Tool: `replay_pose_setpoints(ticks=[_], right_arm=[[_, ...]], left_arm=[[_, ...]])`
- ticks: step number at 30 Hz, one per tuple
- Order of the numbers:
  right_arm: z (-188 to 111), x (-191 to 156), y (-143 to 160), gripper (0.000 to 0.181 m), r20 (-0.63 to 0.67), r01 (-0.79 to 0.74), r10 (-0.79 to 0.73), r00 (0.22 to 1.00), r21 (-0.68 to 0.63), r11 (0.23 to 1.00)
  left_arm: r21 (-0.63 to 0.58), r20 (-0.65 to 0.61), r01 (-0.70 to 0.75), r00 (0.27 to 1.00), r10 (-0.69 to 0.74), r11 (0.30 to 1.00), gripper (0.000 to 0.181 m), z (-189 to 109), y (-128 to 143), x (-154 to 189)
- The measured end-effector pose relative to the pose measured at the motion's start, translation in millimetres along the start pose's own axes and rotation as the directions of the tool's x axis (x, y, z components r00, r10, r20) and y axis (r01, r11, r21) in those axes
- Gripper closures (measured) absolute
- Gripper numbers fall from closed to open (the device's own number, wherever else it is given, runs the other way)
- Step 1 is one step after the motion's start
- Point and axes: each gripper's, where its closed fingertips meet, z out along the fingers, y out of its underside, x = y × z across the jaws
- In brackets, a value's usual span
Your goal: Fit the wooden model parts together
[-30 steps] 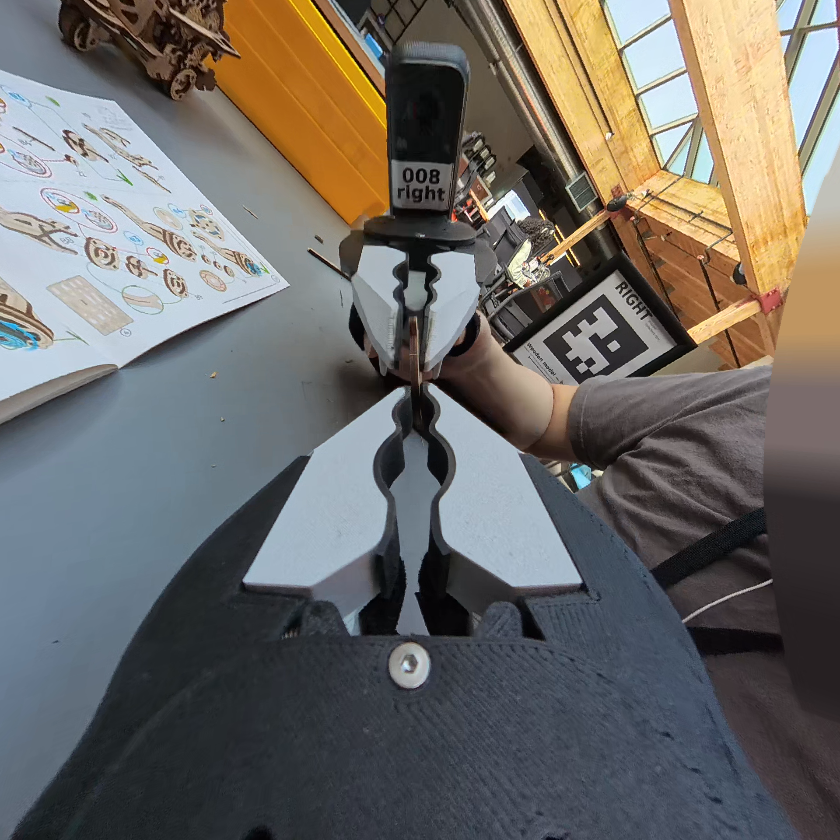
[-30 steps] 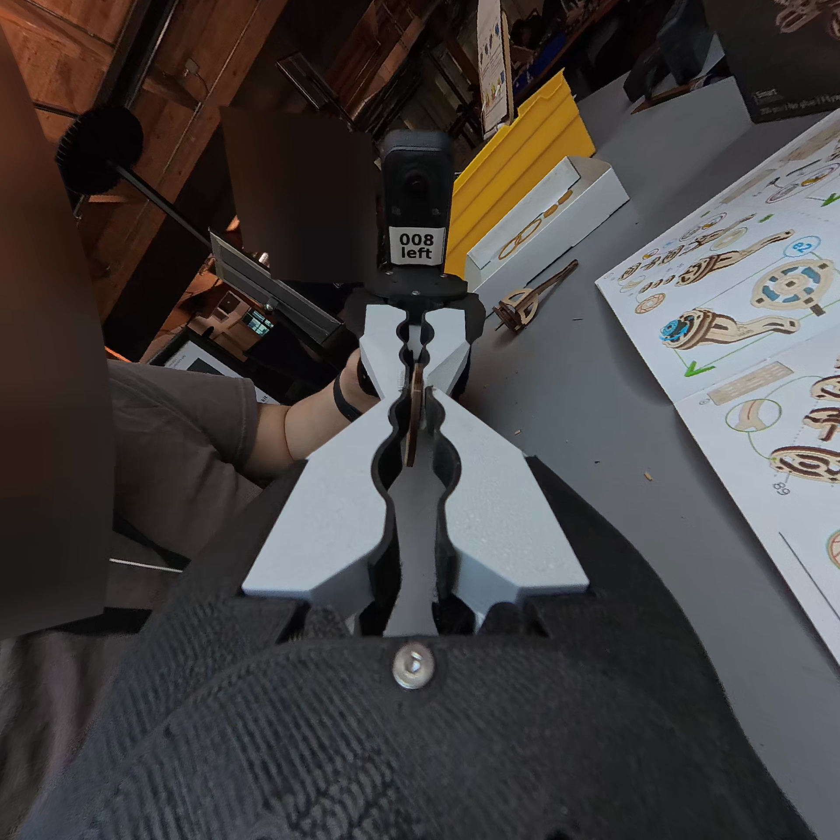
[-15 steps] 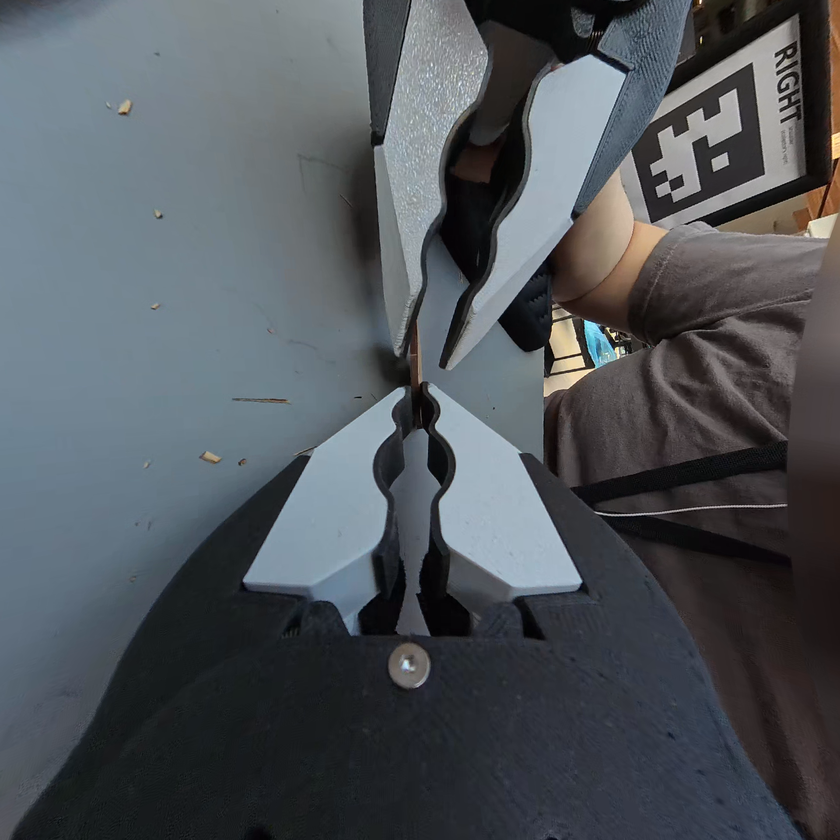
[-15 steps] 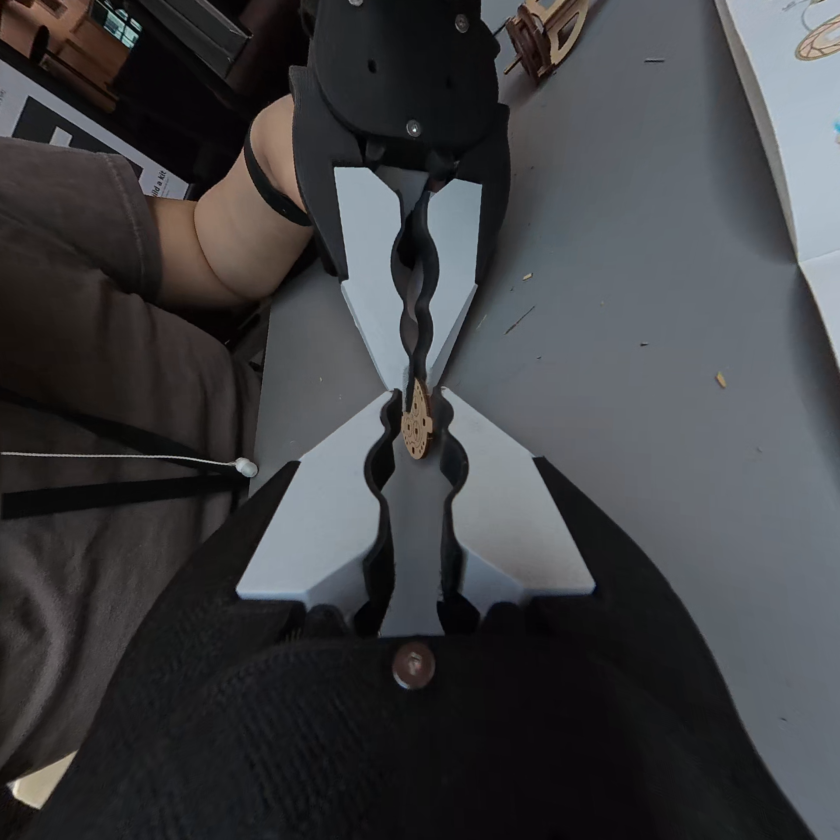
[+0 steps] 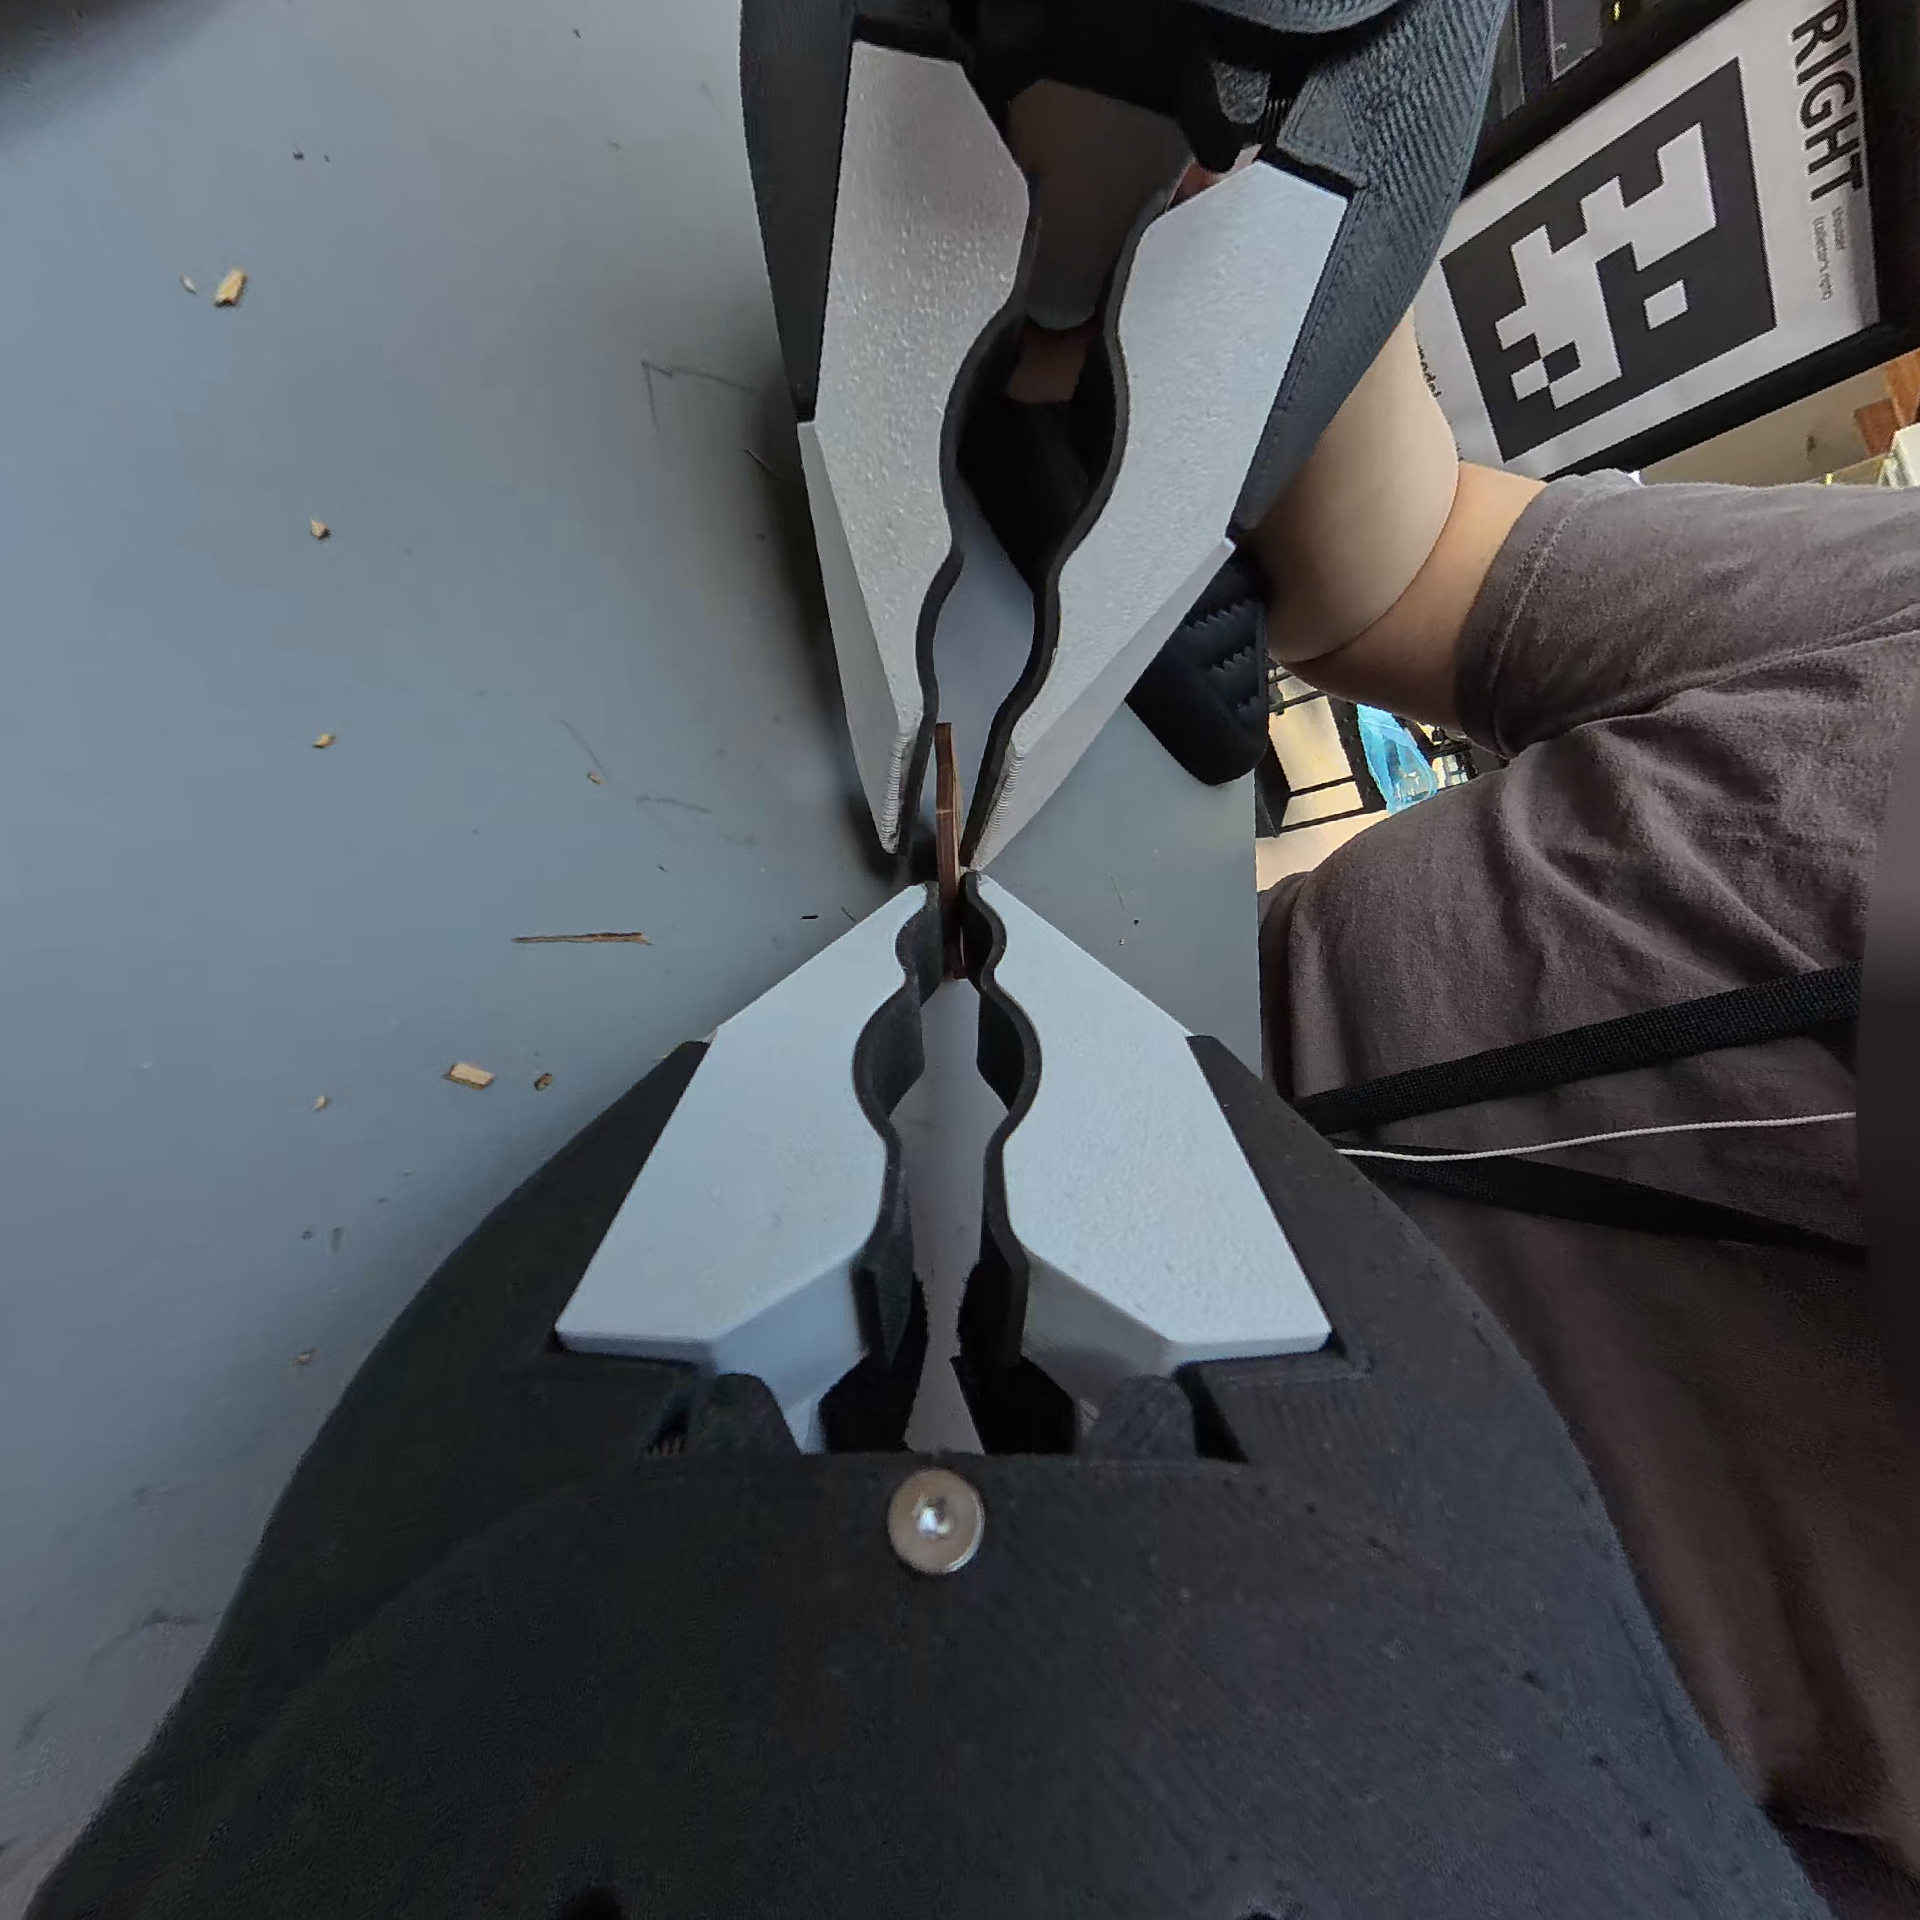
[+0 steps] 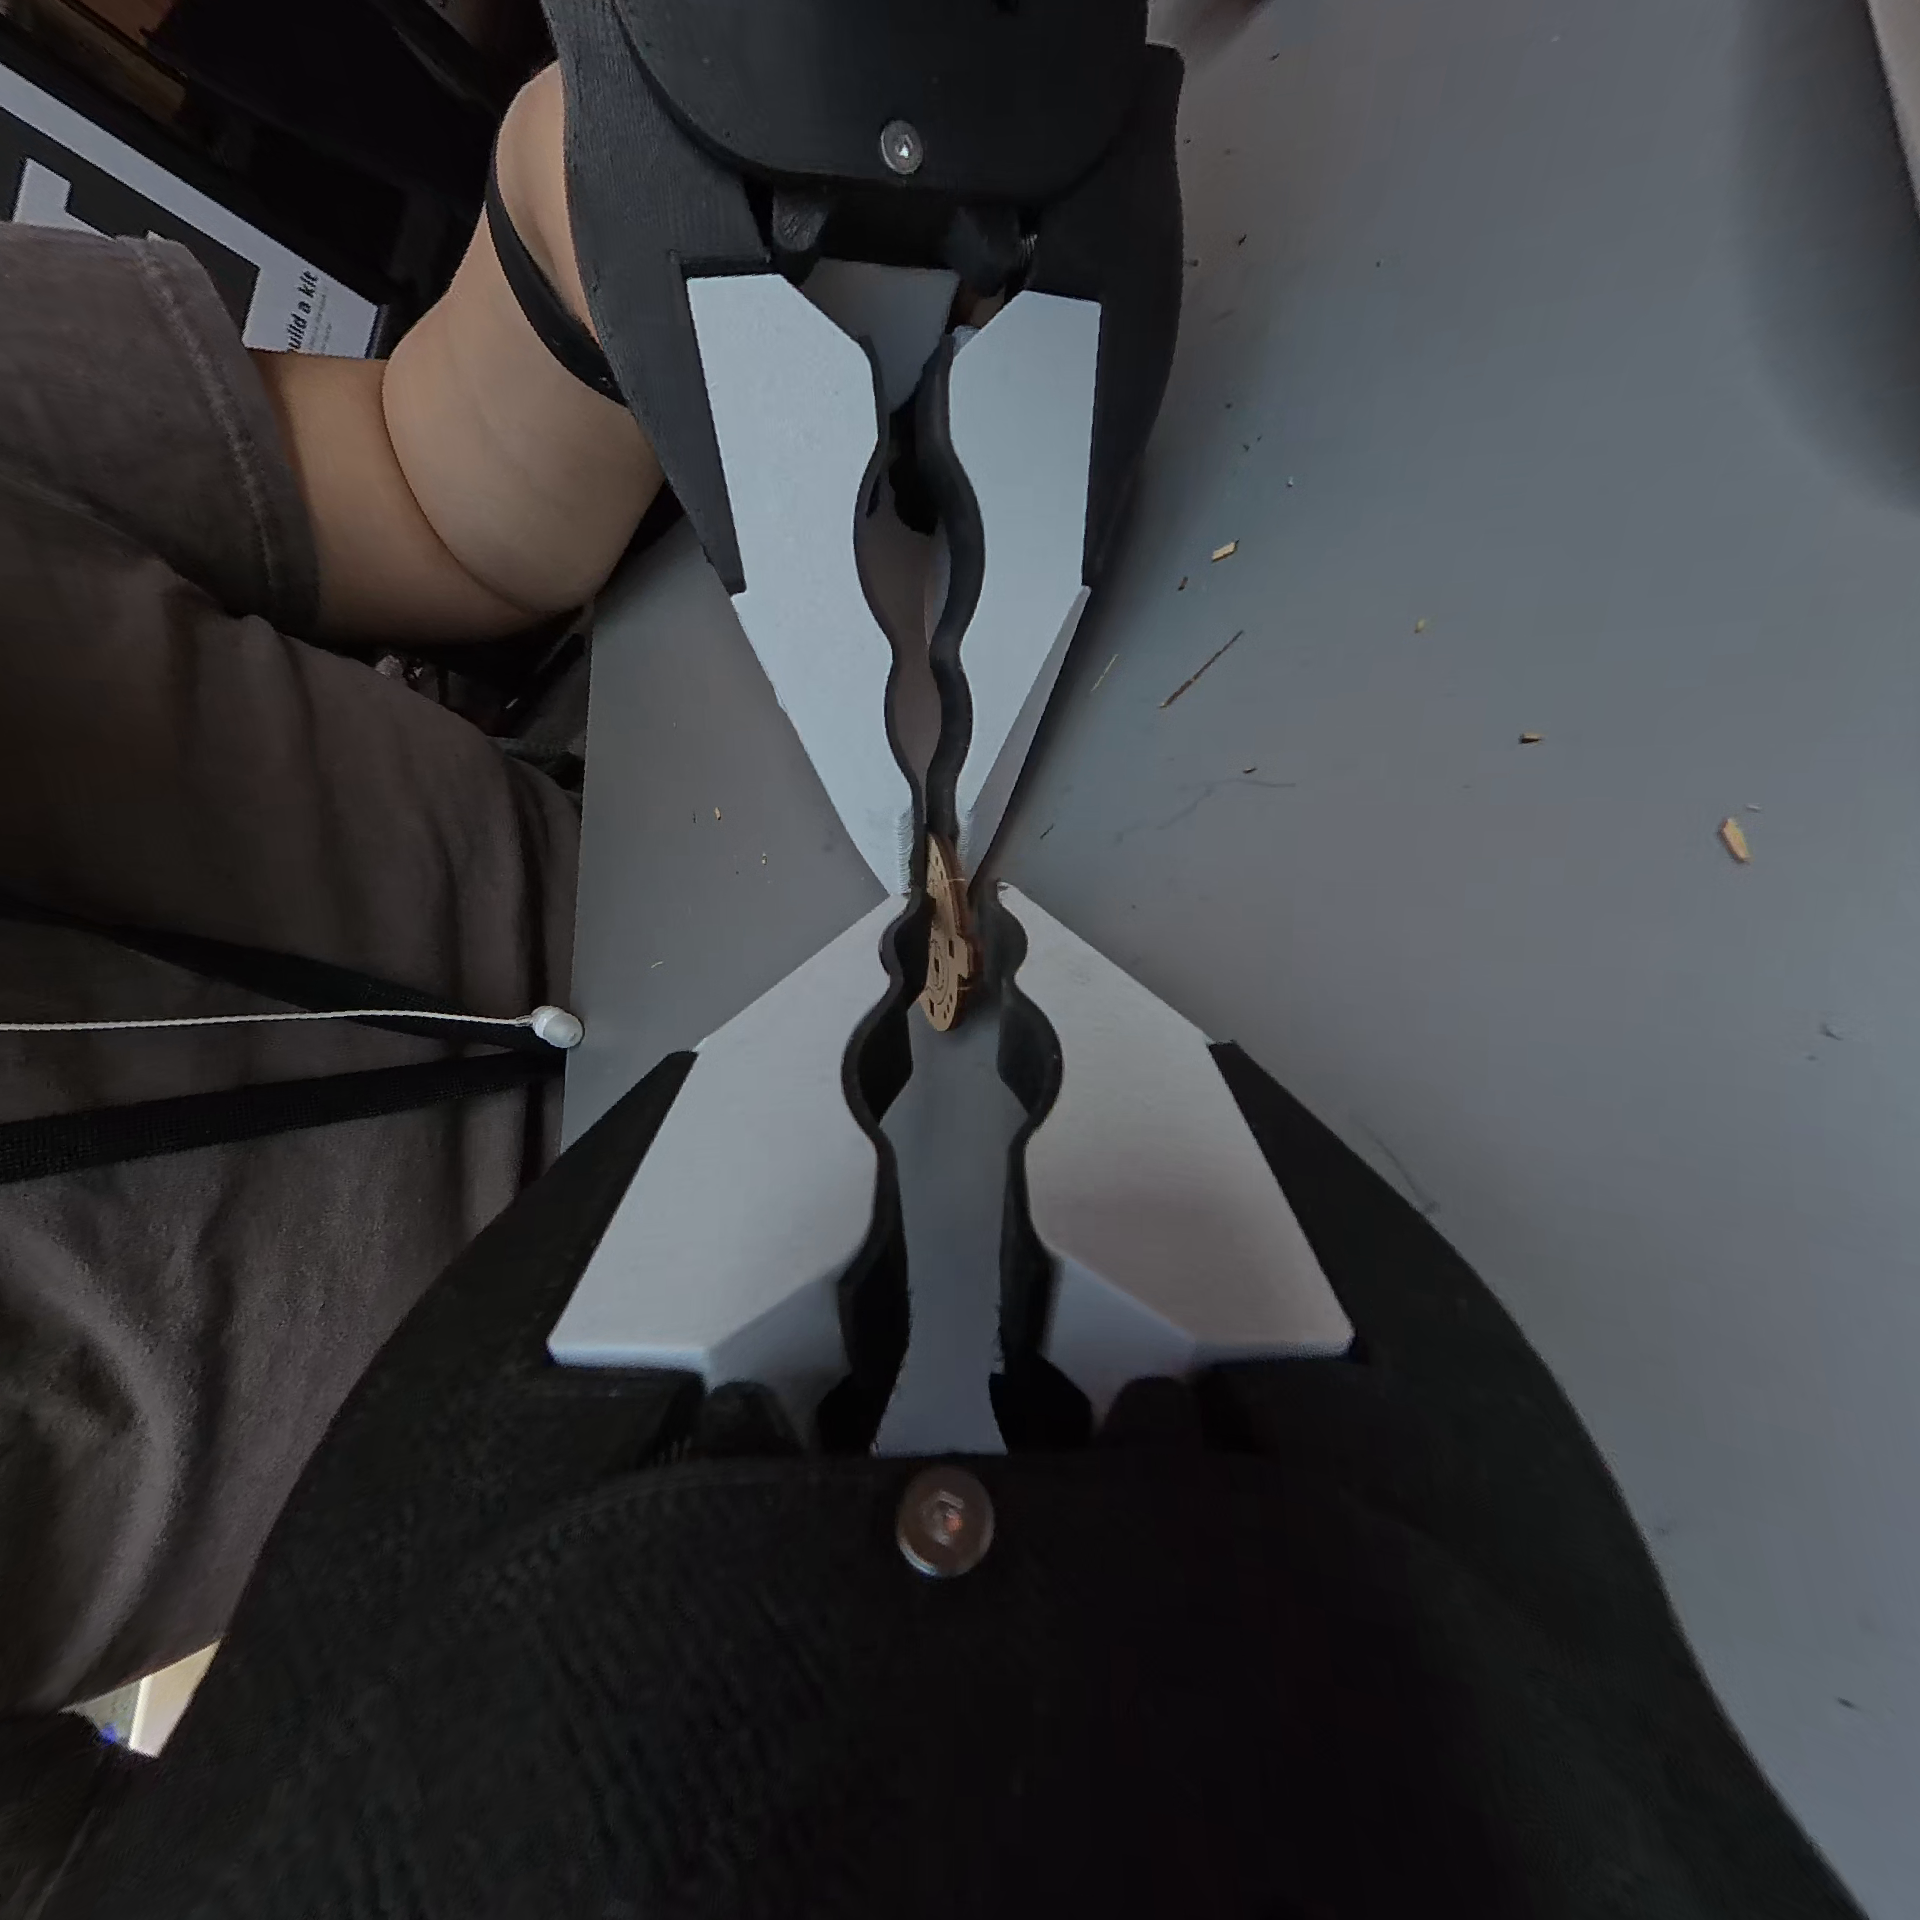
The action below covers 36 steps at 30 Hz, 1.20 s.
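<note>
We saw the left tool [image 5: 951, 914] clamped on a thin wooden disc [image 6: 948, 956], tip to tip with the right tool [image 6: 951, 914], whose fingers stood slightly apart around the disc's other edge, grip unclear, low over the grey desk [image 5: 416, 623] scattered with wood chips [image 5: 468, 1075].

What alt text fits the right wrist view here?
Two grey-fingered grippers meet tip to tip over a grey table: the left gripper clamps a small round pale wooden disc, while the right gripper is open around it. Wood chips dot the table.
</note>
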Motion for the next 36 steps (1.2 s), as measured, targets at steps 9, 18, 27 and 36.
replay_pose_setpoints(ticks=[9, 18, 27, 36], right_arm=[[1, 1, 0, 0.174, 0.013, -0.040, 0.040, 0.999, 0.001, 0.999], [1, 4, 0, 0.173, 0.005, -0.062, 0.062, 0.998, 0.002, 0.998], [0, 1, -1, 0.175, 0.021, -0.044, 0.044, 0.999, 0.010, 0.999], [-21, -3, -18, 0.170, -0.022, 0.031, -0.027, 0.999, 0.170, 0.985]], left_arm=[[0.002, 0.009, -0.002, 1.000, 0.002, 1.000, 0.180, -1, 0, -1], [0.020, 0.009, 0.021, 1.000, -0.022, 1.000, 0.179, -1, 0, -3], [0.014, -0.013, 0.004, 1.000, -0.003, 1.000, 0.180, 0, 0, -1], [0.000, -0.001, -0.013, 1.000, 0.013, 1.000, 0.180, -4, 4, 0]])
